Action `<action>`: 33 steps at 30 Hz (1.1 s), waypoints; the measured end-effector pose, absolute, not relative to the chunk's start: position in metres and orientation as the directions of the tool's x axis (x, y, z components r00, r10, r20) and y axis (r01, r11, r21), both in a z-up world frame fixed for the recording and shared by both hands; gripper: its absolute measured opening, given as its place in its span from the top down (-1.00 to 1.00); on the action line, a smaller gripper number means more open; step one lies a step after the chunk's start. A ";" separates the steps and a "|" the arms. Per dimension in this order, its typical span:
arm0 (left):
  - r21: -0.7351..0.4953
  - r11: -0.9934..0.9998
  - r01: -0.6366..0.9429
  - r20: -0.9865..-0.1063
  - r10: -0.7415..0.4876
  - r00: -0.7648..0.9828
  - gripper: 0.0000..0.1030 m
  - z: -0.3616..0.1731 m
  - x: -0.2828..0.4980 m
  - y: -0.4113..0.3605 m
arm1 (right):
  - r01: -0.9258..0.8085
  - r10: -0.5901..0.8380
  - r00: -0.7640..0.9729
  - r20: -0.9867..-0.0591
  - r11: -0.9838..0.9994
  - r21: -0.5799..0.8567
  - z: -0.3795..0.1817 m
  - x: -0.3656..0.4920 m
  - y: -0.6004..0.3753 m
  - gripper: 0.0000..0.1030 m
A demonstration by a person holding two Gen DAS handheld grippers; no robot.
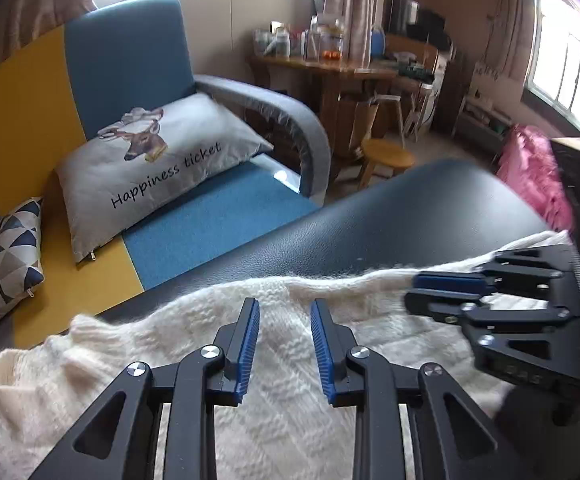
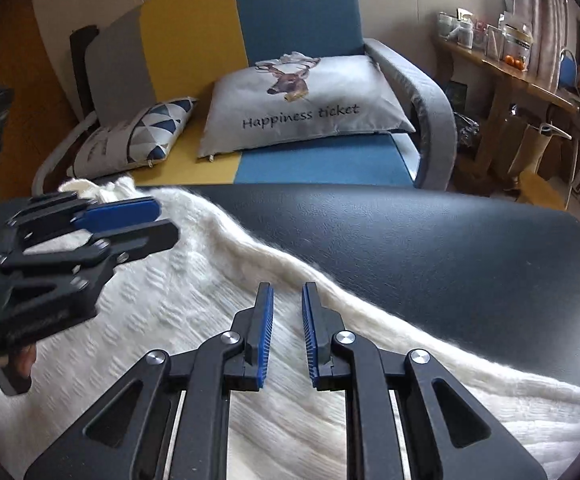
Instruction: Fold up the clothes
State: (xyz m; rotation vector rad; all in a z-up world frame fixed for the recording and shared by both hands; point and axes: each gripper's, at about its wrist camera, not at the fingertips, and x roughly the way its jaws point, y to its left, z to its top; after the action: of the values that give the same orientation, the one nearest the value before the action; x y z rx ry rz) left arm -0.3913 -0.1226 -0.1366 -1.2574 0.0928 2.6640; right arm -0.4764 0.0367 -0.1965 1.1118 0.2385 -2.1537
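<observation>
Left wrist view: left gripper (image 1: pixel 284 312) jaws parted, nothing between the blue pads, hovering over a cream knit sweater (image 1: pixel 274 364) that lies spread under and ahead of the jaws on a black leather surface (image 1: pixel 389 220). Sweater's fuzzy far edge runs just past the fingertips; a ribbed cuff or hem bunches off to the left of the jaws. Right gripper (image 1: pixel 421 292) comes in from the right side, over the sweater's edge; can't tell from here if it's parted. Beyond the jaws: blue-yellow sofa (image 1: pixel 130 52) with a deer pillow (image 1: pixel 158 160). Right wrist view: right gripper (image 2: pixel 288 300) jaws parted with a narrow gap, empty, sweater (image 2: pixel 194 292) directly below and to both sides, its edge just ahead of the tips. Left gripper (image 2: pixel 150 220) sits left of the jaws above the knit.
</observation>
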 end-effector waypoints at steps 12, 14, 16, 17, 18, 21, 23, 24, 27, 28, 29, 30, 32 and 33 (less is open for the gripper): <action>-0.016 -0.988 -0.152 -0.764 0.110 -0.636 0.48 -0.147 -0.381 -0.112 | 0.633 -0.472 -0.448 -0.759 -0.767 0.104 -0.205 -0.473 0.041 0.71; -0.025 -0.990 -0.142 -0.753 0.112 -0.649 0.48 -0.143 -0.374 -0.115 | 0.631 -0.476 -0.451 -0.755 -0.768 0.107 -0.194 -0.466 0.053 0.71; -0.034 -0.991 -0.133 -0.741 0.114 -0.661 0.48 -0.139 -0.367 -0.118 | 0.625 -0.471 -0.464 -0.750 -0.774 0.100 -0.182 -0.460 0.068 0.65; -0.038 -0.991 -0.129 -0.736 0.115 -0.667 0.48 -0.137 -0.363 -0.119 | 0.605 -0.456 -0.478 -0.751 -0.791 0.095 -0.175 -0.458 0.082 0.65; -0.043 -0.991 -0.124 -0.730 0.116 -0.674 0.48 -0.135 -0.360 -0.120 | 0.584 -0.442 -0.494 -0.749 -0.806 0.090 -0.169 -0.457 0.094 0.65; -0.073 -0.992 -0.102 -0.721 0.124 -0.681 0.48 -0.132 -0.347 -0.126 | 0.490 -0.357 -0.540 -0.762 -0.870 0.059 -0.167 -0.463 0.144 0.65; -0.074 -0.995 -0.066 -0.728 0.099 -0.678 0.48 -0.135 -0.339 -0.130 | 0.404 -0.282 -0.555 -0.783 -0.914 0.043 -0.173 -0.473 0.174 0.65; -0.068 -0.997 -0.047 -0.739 0.082 -0.669 0.48 -0.139 -0.337 -0.131 | 0.354 -0.240 -0.563 -0.791 -0.935 0.032 -0.177 -0.478 0.190 0.65; -0.066 -0.998 0.000 -0.790 0.053 -0.611 0.47 -0.156 -0.339 -0.132 | 0.293 -0.216 -0.550 -0.807 -0.954 0.055 -0.192 -0.485 0.216 0.65; -0.062 -0.998 0.000 -0.787 0.049 -0.615 0.47 -0.159 -0.340 -0.131 | 0.296 -0.214 -0.563 -0.798 -0.954 0.048 -0.194 -0.483 0.216 0.66; -0.049 -0.999 0.001 -0.786 0.038 -0.618 0.47 -0.160 -0.339 -0.129 | 0.301 -0.214 -0.577 -0.788 -0.953 0.038 -0.196 -0.481 0.216 0.66; -0.036 -0.999 0.001 -0.784 0.028 -0.620 0.47 -0.160 -0.339 -0.126 | 0.303 -0.201 -0.585 -0.786 -0.953 0.018 -0.196 -0.480 0.214 0.66; -0.025 -1.000 0.006 -0.787 0.016 -0.617 0.47 -0.157 -0.339 -0.123 | 0.307 -0.173 -0.598 -0.782 -0.951 -0.025 -0.196 -0.479 0.209 0.66; -0.038 -0.999 0.008 -0.788 0.025 -0.615 0.47 -0.154 -0.337 -0.124 | 0.308 -0.158 -0.605 -0.780 -0.950 -0.046 -0.196 -0.478 0.207 0.65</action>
State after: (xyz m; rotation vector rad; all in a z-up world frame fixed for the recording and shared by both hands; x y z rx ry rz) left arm -0.3374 -0.1239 -0.1540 -1.3742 -0.0597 2.8139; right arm -0.4783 0.2071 -0.1965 1.2334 0.2565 -2.5887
